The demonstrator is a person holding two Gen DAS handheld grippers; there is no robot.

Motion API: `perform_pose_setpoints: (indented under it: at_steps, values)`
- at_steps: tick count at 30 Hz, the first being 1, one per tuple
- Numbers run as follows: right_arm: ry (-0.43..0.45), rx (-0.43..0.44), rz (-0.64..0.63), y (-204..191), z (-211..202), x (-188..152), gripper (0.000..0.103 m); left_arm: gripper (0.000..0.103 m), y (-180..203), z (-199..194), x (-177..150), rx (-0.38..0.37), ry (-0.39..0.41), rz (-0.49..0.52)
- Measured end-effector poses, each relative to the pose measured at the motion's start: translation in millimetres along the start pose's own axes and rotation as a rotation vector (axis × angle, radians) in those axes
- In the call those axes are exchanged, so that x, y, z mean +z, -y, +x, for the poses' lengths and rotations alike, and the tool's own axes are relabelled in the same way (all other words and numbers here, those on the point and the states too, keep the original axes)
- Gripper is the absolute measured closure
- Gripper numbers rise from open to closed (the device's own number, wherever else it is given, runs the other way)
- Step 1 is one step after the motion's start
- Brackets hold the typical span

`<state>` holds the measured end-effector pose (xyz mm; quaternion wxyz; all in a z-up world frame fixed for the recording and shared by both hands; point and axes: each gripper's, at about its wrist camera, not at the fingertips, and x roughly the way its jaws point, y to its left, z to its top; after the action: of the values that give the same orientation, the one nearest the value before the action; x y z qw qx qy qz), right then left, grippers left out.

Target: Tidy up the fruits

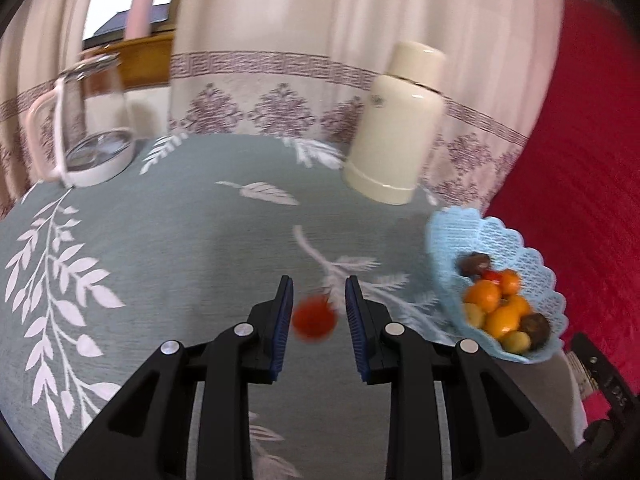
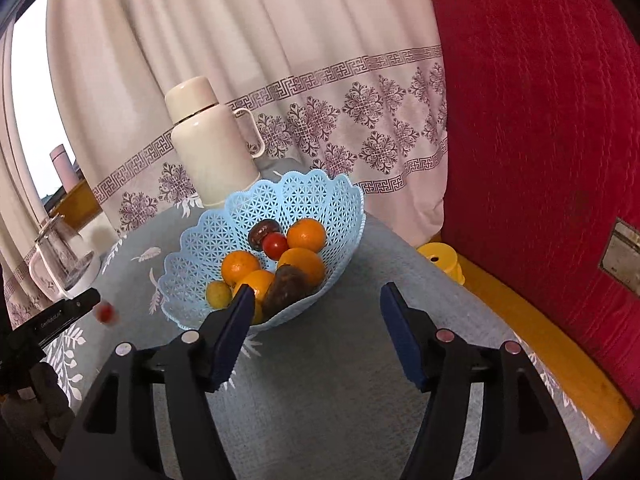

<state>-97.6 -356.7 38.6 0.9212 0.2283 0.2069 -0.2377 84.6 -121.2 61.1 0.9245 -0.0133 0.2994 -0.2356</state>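
Fruits are mostly gathered already: oranges, a small red tomato, a yellowish fruit and two dark brown ones lie heaped in the pale blue lattice plastic basket, which stands near the table's right edge. One small red tomato is outside it, caught between the blue-padded jaws of the left gripper. The jaws are clamped on it, I judge, since it sits blurred just between the pads and clear of the cloth in the right wrist view. Most likely it is being carried across toward the basket, which lies off to that gripper's right.

The right gripper hangs in front of the basket with its jaws well apart and nothing between them; its left pad overlaps the basket's near rim in the picture. Both grippers tilt downward over the grey-green leaf-patterned tablecloth. A dark-gloved hand shows behind the left gripper at the table's left side.

Farther back, a cream thermos jug with a handle stands just behind the basket near the far edge. A clear glass pitcher with a white base sits at the far left corner. Beyond the table hang pale curtains with a purple border, and a red cushioned panel rises to the right.
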Motion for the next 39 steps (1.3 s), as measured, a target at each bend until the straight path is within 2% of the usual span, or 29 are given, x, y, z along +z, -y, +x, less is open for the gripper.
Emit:
perform_pose_setpoints:
  at_steps: [9, 13, 18, 20, 21, 22, 28, 32, 39]
  values:
    - [0.020, 0.010, 0.014, 1.4, -2.6, -2.1, 0.036, 0.076, 64.7, 3.6, 2.7, -0.124, -0.034, 0.075]
    - [0.019, 0.022, 0.032, 6.2, -1.9, -2.8, 0.036, 0.076, 79.3, 5.0, 2.0, -0.141, -0.039, 0.103]
    - [0.018, 0.028, 0.029, 5.8, -2.0, -3.4, 0.035, 0.073, 60.7, 6.4, 4.4, -0.116, -0.068, 0.045]
    - [0.019, 0.028, 0.031, 5.8, -1.9, -3.6, 0.036, 0.063, 51.4, 3.1, 1.0, -0.111, -0.082, 0.035]
    - [0.019, 0.028, 0.036, 6.0, -1.6, -3.5, 0.036, 0.052, 48.4, 1.3, -1.8, -0.109, -0.089, 0.031]
    - [0.018, 0.028, 0.038, 6.0, -1.5, -3.4, 0.035, 0.048, 44.2, -2.5, -7.7, -0.110, -0.099, 0.028]
    - [0.018, 0.028, 0.041, 5.2, -1.6, -3.1, 0.036, 0.047, 36.2, -12.9, -38.2, -0.141, -0.170, 0.024]
    - [0.018, 0.028, 0.041, 5.1, -1.5, -3.3, 0.036, 0.047, 41.0, -15.6, -57.2, -0.141, -0.207, 0.056]
    - [0.020, 0.030, 0.041, 6.1, -1.5, -2.9, 0.035, 0.049, 46.9, -8.5, -69.9, -0.131, -0.248, 0.087]
